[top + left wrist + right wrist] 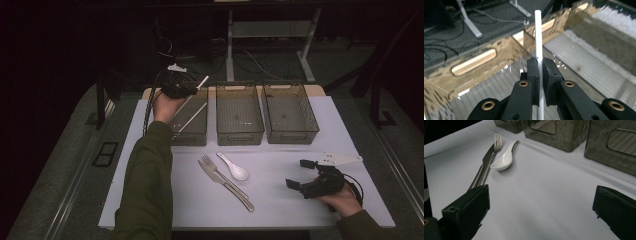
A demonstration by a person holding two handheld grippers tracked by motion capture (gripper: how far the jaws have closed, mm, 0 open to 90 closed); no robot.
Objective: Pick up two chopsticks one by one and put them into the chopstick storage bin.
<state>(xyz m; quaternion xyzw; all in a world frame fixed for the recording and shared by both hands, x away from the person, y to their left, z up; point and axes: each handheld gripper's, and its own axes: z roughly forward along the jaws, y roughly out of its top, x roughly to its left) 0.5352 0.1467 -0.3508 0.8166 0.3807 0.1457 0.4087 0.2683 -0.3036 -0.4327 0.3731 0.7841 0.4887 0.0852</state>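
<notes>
My left gripper (186, 91) hovers over the far end of the left clear bin (191, 138), shut on a white chopstick (203, 82) that slants up out of its jaws. From the left gripper view the two black pads (534, 75) pinch that chopstick (538, 37) above the bin's ribbed floor. A second white chopstick (193, 117) lies inside the same bin. At the table's front right my right gripper (299, 174) rests open and empty, jaws pointing left; in its own view the right gripper (539, 202) frames bare white tabletop.
A fork (216, 172), a knife (227, 186) and a white ceramic spoon (234, 167) lie side by side mid-table. A middle bin (239, 135) and a right bin (292, 135) stand beside the left one. The fork (496, 142), knife (485, 160) and spoon (502, 161) lie ahead of the right gripper.
</notes>
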